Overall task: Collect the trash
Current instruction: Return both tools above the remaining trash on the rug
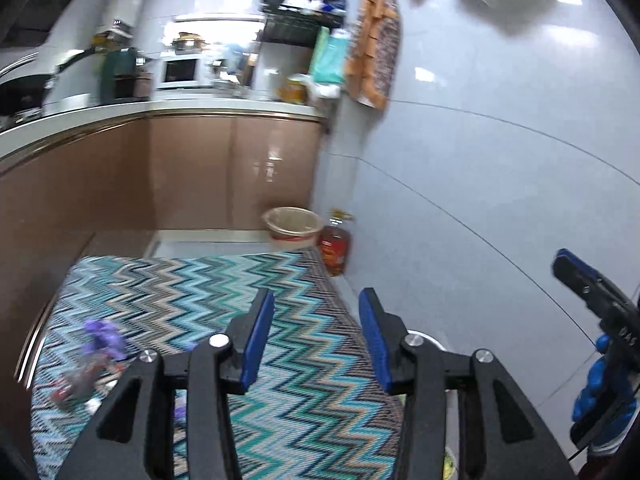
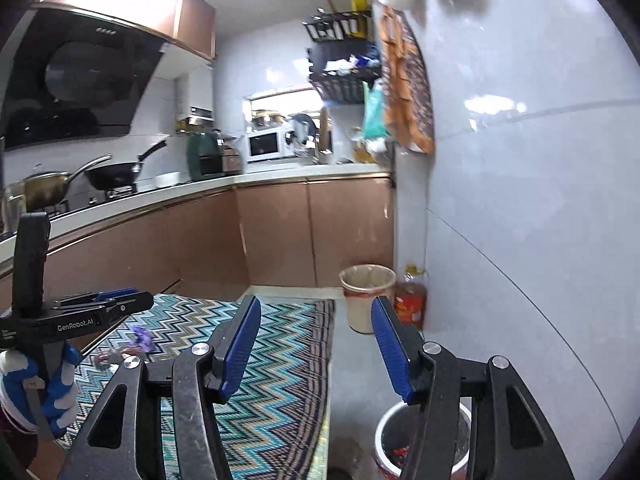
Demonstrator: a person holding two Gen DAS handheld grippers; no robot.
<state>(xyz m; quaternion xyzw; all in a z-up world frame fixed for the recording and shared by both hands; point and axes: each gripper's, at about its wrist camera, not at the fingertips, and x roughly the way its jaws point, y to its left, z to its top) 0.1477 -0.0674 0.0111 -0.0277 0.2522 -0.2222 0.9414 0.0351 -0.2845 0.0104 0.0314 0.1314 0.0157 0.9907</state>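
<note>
Rug: zigzag rug (image 2: 276,380) lies on the floor beside the cabinets (image 2: 276,232); it carries the litter, and it is not itself trash.
Pink bin: open bin with a liner (image 2: 366,296) stands on the floor at the far end of the rug, just beside a red oil bottle (image 2: 410,304) by the wall.
Near bin: white bin (image 2: 384,440) sits low under the right tool, against the wall, with dark and red scraps inside.
Trash: purple wrapper (image 1: 105,338) and a crumpled clear-and-red piece (image 1: 76,386) lie on the left part of the rug, near each other; blur hides whether they touch.
Handling: both pieces look like thin film, so I judge them very light, soft and springy, likely to slide on the weave and flutter when lifted; not fragile.
Where to grip: I would pinch a raised crumple or bunched fold, not a flat edge, since flat film gives the pads little to bite.
Risk: a shallow pinch may catch rug pile along with the wrapper, or let the film slip free on the way to a bin.
Left tool: left tool (image 1: 316,340) hangs above the rug, jaws about half apart, nothing between the pads, touching nothing; the trash lies well to its left.
Right tool: right tool (image 2: 316,348) hangs above the rug edge and bare floor, jaws about half apart, empty, touching nothing.
</note>
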